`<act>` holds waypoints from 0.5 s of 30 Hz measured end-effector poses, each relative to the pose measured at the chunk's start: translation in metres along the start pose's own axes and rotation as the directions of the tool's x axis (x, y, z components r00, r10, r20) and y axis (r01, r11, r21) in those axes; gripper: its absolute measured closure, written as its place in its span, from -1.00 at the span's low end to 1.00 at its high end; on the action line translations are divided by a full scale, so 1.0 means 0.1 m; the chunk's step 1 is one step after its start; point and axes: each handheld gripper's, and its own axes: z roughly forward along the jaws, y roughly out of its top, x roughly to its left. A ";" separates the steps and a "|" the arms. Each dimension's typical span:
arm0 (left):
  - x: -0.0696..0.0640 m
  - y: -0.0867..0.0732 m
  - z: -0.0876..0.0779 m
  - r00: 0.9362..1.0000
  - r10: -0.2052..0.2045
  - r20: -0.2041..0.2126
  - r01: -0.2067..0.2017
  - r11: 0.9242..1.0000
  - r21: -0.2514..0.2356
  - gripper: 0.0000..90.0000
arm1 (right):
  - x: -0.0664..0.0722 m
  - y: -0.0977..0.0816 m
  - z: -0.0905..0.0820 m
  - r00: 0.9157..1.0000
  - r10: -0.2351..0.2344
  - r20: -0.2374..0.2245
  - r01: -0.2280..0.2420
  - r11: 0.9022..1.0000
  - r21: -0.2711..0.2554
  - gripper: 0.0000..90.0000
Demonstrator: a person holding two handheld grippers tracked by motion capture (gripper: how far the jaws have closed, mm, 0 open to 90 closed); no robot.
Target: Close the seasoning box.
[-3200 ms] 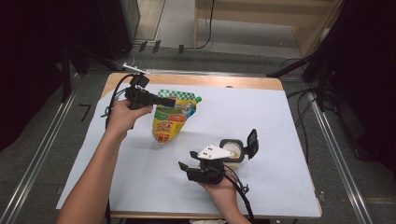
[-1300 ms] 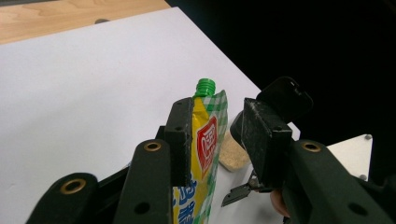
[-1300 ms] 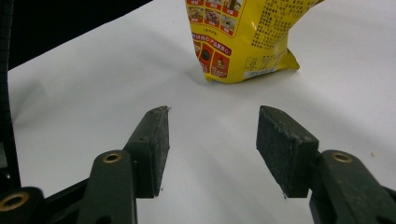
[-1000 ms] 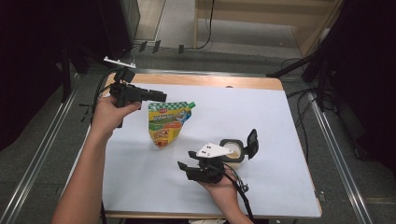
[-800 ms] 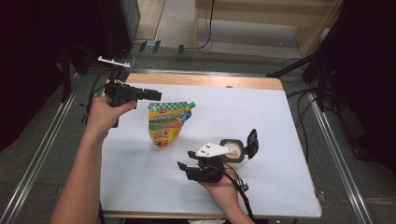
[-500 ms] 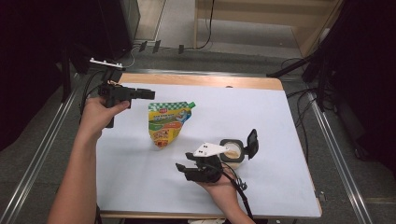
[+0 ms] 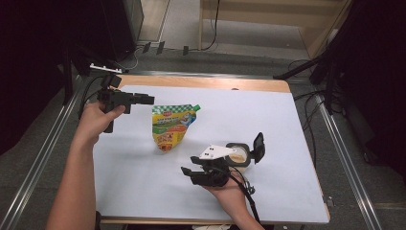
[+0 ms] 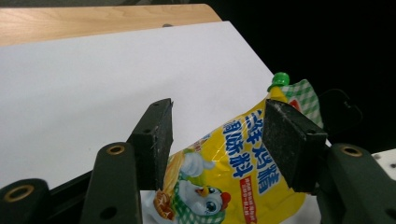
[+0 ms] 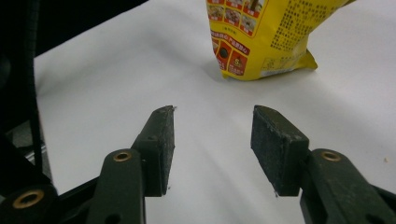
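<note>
A yellow seasoning pouch (image 7: 170,129) with a green cap (image 7: 196,108) lies on the white sheet (image 7: 287,124). My left gripper (image 7: 149,99) is held level at the table's far left and points at the pouch, a short way off it. In the left gripper view the left gripper (image 8: 218,108) is open; its jaws have just been opening, nothing is between them, and the pouch (image 8: 233,177) lies beyond. My right gripper (image 7: 187,173) rests near the front edge, pointing left. It is open (image 9: 212,112); its jaws have just been closing on nothing, and the pouch's bottom (image 9: 261,37) lies ahead.
A round tub (image 7: 238,154) with a black hinged lid (image 7: 258,146) standing open sits right beside the right hand. The wooden tabletop (image 7: 201,82) shows past the sheet's far edge. Metal rails run along both sides, and cables lie on the floor behind.
The left hand has drawn back to the left, from over the pouch's top to the sheet's left edge. The pouch stays on the sheet. The right hand has kept still.
</note>
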 end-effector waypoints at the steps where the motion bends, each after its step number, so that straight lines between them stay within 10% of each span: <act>1: 0.01 -0.01 0.00 1.000 -0.006 0.002 0.006 1.000 0.000 -0.05 | 0.00 0.01 -0.02 1.000 0.002 -0.002 -0.002 1.000 -0.001 0.14; 15: 0.19 -0.07 0.09 0.999 -0.027 -0.022 0.028 0.999 0.034 -0.13 | -0.05 0.15 -0.30 1.000 0.011 -0.001 -0.011 1.000 -0.025 0.31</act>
